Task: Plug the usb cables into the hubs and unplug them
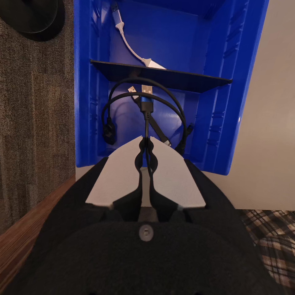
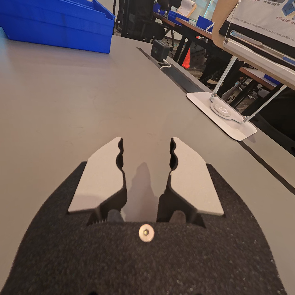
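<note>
In the left wrist view my left gripper (image 1: 146, 137) is shut on a black USB cable (image 1: 147, 127) just behind its blue-collared plug (image 1: 146, 102). It holds the plug over the near compartment of a blue bin (image 1: 215, 95). More black cables (image 1: 108, 130) and a flat black cable (image 1: 159, 130) lie in that compartment. A white adapter with a short cable (image 1: 135, 54) lies in the far compartment, behind a black divider (image 1: 159, 76). In the right wrist view my right gripper (image 2: 146, 140) is open and empty above the grey table (image 2: 79, 95).
The blue bin (image 2: 63, 27) stands at the far left of the right wrist view. A white stand base (image 2: 223, 115) holding a tilted board sits at the right. A black charger block (image 2: 159, 51) sits by a slot in the table. Carpet and the table's wooden edge (image 1: 32, 215) lie left. One gripper's finger ends stand about 55 centimeters off the other's.
</note>
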Available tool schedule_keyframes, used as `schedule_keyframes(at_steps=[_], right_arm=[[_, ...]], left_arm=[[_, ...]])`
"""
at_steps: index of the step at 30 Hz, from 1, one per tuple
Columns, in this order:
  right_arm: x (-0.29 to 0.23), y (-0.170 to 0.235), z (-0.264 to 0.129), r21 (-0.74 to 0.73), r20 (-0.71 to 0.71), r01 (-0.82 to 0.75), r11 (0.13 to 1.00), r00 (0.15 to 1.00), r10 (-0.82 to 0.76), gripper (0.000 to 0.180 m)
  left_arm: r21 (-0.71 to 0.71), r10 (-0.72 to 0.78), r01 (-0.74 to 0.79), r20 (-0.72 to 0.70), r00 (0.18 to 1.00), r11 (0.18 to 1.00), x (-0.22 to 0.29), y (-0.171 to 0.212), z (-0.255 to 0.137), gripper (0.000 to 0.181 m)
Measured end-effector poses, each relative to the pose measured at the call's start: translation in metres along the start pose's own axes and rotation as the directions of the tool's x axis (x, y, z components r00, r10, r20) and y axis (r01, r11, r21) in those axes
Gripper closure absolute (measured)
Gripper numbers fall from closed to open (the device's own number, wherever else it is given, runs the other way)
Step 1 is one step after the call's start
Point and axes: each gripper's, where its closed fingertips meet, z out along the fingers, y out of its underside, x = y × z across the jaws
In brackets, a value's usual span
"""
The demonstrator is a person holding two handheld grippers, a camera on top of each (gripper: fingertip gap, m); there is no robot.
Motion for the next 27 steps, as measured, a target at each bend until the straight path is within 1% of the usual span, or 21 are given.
schedule_keyframes(at_steps=[4,7,11,14,15,17,19,22,25,27], right_arm=[[0.001,0.001,0.0,-0.001,0.001,-0.01,1.0,1.0,0.01,0.125],[0.001,0.001,0.0,-0.002,0.005,-0.009,1.0,1.0,0.009,0.125],[-0.001,0.001,0.0,-0.005,0.007,0.008,1.0,1.0,-0.008,0.125],[-0.002,0.0,0.0,0.0,0.01,0.003,1.0,1.0,-0.003,0.125],[-0.002,0.0,0.001,0.0,0.013,0.0,1.0,1.0,0.0,0.124],[-0.003,0.001,0.001,-0.004,0.013,0.005,1.0,1.0,-0.005,0.123],[-0.003,0.001,0.002,-0.009,0.011,0.015,1.0,1.0,-0.015,0.123],[-0.005,0.002,0.004,-0.02,0.013,0.029,0.999,1.0,-0.028,0.122],[-0.005,0.002,0.005,-0.021,0.014,0.034,0.999,0.999,-0.034,0.122],[-0.005,0.002,0.006,-0.02,0.015,0.032,0.999,0.999,-0.031,0.122]], left_arm=[[0.001,0.005,-0.005,-0.005,1.0,1.0,0.004,-0.005,0.004,0.179],[-0.024,0.023,-0.023,0.001,1.0,0.999,0.006,-0.005,0.011,0.178],[-0.092,0.03,-0.03,-0.003,1.0,0.995,0.007,0.001,0.03,0.178],[-0.159,0.016,-0.025,-0.057,0.998,0.987,0.014,0.011,0.044,0.178],[-0.177,0.013,-0.026,-0.071,0.997,0.984,0.015,0.014,0.046,0.177],[-0.184,0.004,-0.022,-0.097,0.995,0.983,0.016,0.014,0.044,0.164],[-0.158,-0.014,-0.009,-0.142,0.99,0.987,0.019,0.006,0.034,0.158],[-0.084,-0.022,0.006,-0.192,0.981,0.996,0.021,-0.021,0.01,0.15],[-0.003,-0.007,0.007,-0.162,0.987,1.0,0.019,-0.061,-0.004,0.149],[-0.012,0.006,-0.007,-0.106,0.994,1.0,0.016,-0.082,0.002,0.148]])
